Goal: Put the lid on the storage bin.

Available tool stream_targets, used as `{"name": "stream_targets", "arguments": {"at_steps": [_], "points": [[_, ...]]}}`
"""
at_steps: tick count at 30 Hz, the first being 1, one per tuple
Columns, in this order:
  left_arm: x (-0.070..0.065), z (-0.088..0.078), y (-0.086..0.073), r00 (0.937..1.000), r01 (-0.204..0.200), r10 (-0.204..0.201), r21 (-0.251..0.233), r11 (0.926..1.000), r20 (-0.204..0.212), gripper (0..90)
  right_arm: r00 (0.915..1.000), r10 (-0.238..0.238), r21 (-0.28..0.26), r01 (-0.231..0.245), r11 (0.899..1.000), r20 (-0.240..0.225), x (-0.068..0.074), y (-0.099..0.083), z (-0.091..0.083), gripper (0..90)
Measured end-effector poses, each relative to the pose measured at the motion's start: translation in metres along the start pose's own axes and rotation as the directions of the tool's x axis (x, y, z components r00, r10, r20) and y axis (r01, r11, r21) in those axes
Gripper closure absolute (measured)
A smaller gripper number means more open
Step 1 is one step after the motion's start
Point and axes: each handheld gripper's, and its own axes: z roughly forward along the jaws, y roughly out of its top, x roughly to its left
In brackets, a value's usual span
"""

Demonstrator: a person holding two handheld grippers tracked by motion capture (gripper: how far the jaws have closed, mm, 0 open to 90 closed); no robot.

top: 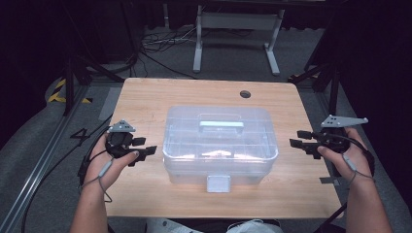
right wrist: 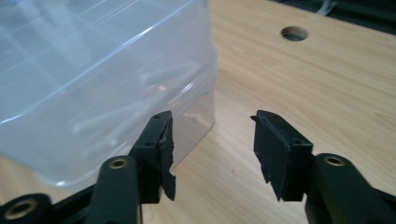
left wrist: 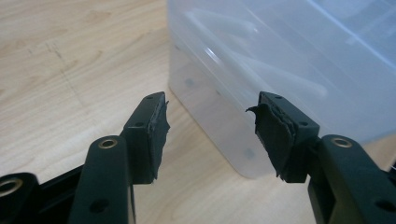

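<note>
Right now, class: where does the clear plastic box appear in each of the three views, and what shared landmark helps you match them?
High view: the clear plastic box sits mid-table, between both grippers.
Left gripper view: it takes up the upper right, one corner nearest the camera.
Right gripper view: it takes up the upper left, behind the left finger.
Shared landmark: the wooden tabletop under the box; its round hole links the high and right gripper views.

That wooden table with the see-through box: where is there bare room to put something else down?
The light wooden table is bare along its far edge, between the clear plastic lidded box and the round hole. Narrower bare strips flank the box, but the left tongs and right tongs hover there, open. The near edge, by the box's latch, is tightest.
</note>
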Motion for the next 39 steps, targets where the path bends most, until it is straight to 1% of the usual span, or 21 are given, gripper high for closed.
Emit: {"name": "stream_targets", "arguments": {"at_steps": [2, 5, 7, 9, 13, 17, 21, 25, 29, 34, 37, 38, 39], "points": [[0.004, 0.003, 0.000, 1.0000, 0.001, -0.001, -0.009, 1.0000, -0.008, 43.6, 0.9996, 0.014, -0.026, -0.013, 1.000, 0.025, -0.005, -0.003, 0.002, 45.2], [0.009, 0.009, 0.000, 0.9998, 0.007, -0.007, -0.021, 0.9998, -0.020, 41.7, 0.9984, 0.029, -0.041, -0.027, 0.999, 0.048, -0.011, -0.008, 0.007, 43.8], [0.012, 0.013, -0.002, 0.9993, 0.020, -0.021, -0.017, 0.9996, -0.032, 41.0, 0.9972, 0.030, -0.049, -0.026, 0.998, 0.069, -0.015, -0.011, 0.013, 41.3], [0.016, 0.018, -0.003, 0.9989, 0.022, -0.023, -0.019, 0.9996, -0.041, 40.1, 0.9960, 0.025, -0.056, -0.020, 0.998, 0.085, -0.018, -0.015, 0.022, 40.7], [0.023, 0.027, -0.005, 0.9985, 0.033, -0.033, -0.003, 0.9995, -0.043, 39.2, 0.9943, 0.026, -0.027, -0.023, 0.999, 0.104, -0.022, -0.023, 0.035, 39.9], [0.029, 0.037, -0.009, 0.9981, 0.036, -0.035, 0.013, 0.9993, -0.050, 39.0, 0.9918, 0.049, -0.015, -0.047, 0.999, 0.118, -0.027, -0.031, 0.046, 39.8], [0.034, 0.046, -0.012, 0.9977, 0.038, -0.036, 0.030, 0.9988, -0.056, 38.6, 0.9893, 0.063, 0.022, -0.066, 0.998, 0.132, -0.032, -0.040, 0.057, 39.4], [0.038, 0.054, -0.016, 0.9976, 0.044, -0.041, 0.056, 0.9975, -0.056, 38.2, 0.9861, 0.078, 0.036, -0.084, 0.996, 0.146, -0.036, -0.048, 0.068, 39.4], [0.040, 0.061, -0.020, 0.9983, 0.032, -0.028, 0.080, 0.9963, -0.050, 37.7, 0.9828, 0.086, 0.045, -0.095, 0.994, 0.163, -0.039, -0.055, 0.078, 38.6], [0.042, 0.069, -0.026, 0.9989, 0.021, -0.016, 0.116, 0.9931, -0.044, 37.2, 0.9810, 0.080, 0.064, -0.092, 0.994, 0.177, -0.042, -0.064, 0.091, 37.0], [0.042, 0.073, -0.029, 0.9993, 0.016, -0.011, 0.141, 0.9899, -0.036, 36.8, 0.9817, 0.063, 0.087, -0.080, 0.993, 0.180, -0.043, -0.069, 0.099, 36.5], [0.043, 0.075, -0.030, 0.9994, 0.010, -0.004, 0.157, 0.9875, -0.034, 36.3, 0.9822, 0.060, 0.093, -0.077, 0.993, 0.178, -0.043, -0.070, 0.101, 36.5], [0.044, 0.076, -0.031, 0.9993, -0.012, 0.018, 0.169, 0.9855, -0.032, 36.1, 0.9823, 0.062, 0.097, -0.081, 0.992, 0.177, -0.042, -0.072, 0.103, 36.5]]}}
